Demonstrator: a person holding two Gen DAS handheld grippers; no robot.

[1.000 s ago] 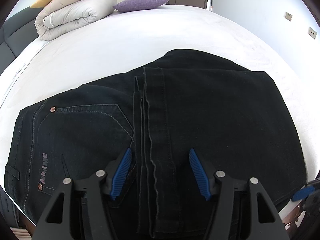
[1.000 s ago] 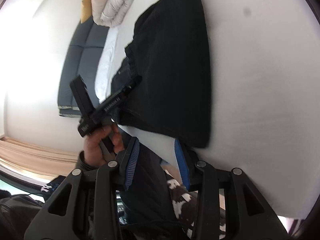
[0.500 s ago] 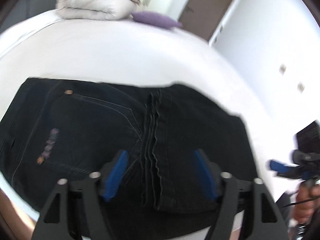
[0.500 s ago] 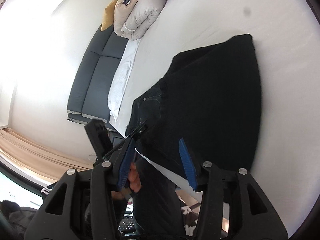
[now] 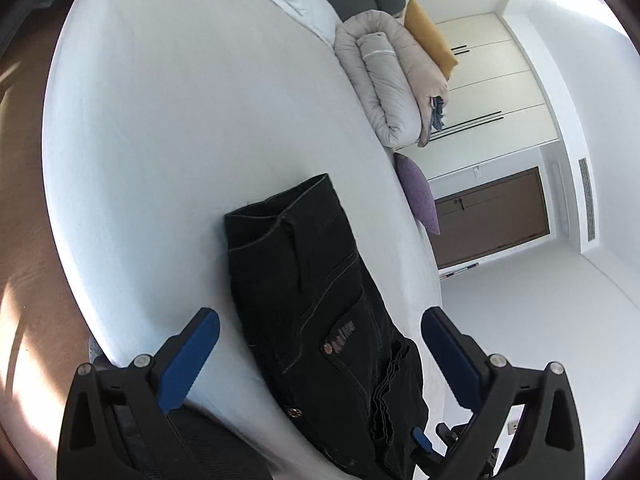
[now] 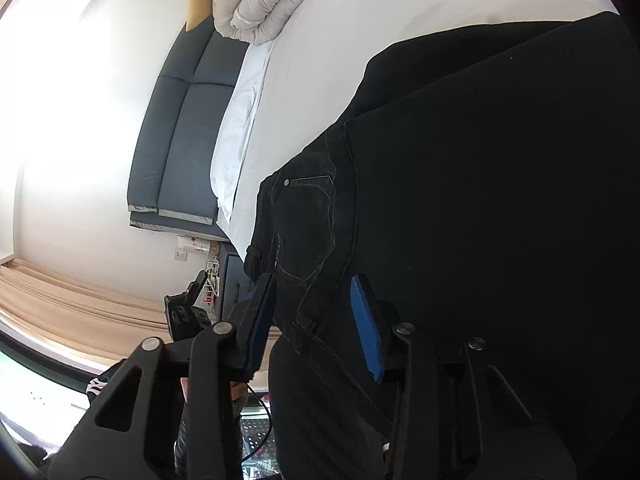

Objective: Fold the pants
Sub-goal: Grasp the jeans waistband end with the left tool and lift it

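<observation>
Black jeans (image 5: pixel 320 304) lie folded on the white bed (image 5: pixel 168 128), waistband away from me, a back pocket with rivets facing up. My left gripper (image 5: pixel 320 344) is open, held above the near end of the jeans, touching nothing. In the right wrist view the jeans (image 6: pixel 480 200) fill the right half. My right gripper (image 6: pixel 316 320) is open, its blue pads (image 6: pixel 364 320) on either side of the jeans' near edge by the pocket, not closed on it. The left gripper (image 6: pixel 188 308) shows beyond it at the bed's edge.
A rolled grey duvet (image 5: pixel 384 84), a yellow pillow (image 5: pixel 430 40) and a purple pillow (image 5: pixel 418 196) lie at the head of the bed. A dark headboard (image 6: pixel 188 128) stands behind. Wooden floor (image 5: pixel 24 240) runs along the left. A brown door (image 5: pixel 492 216) is at the far wall.
The left gripper swung round to the waistband side of the jeans and drew back. The right gripper moved in close over the jeans' edge. Both stayed open.
</observation>
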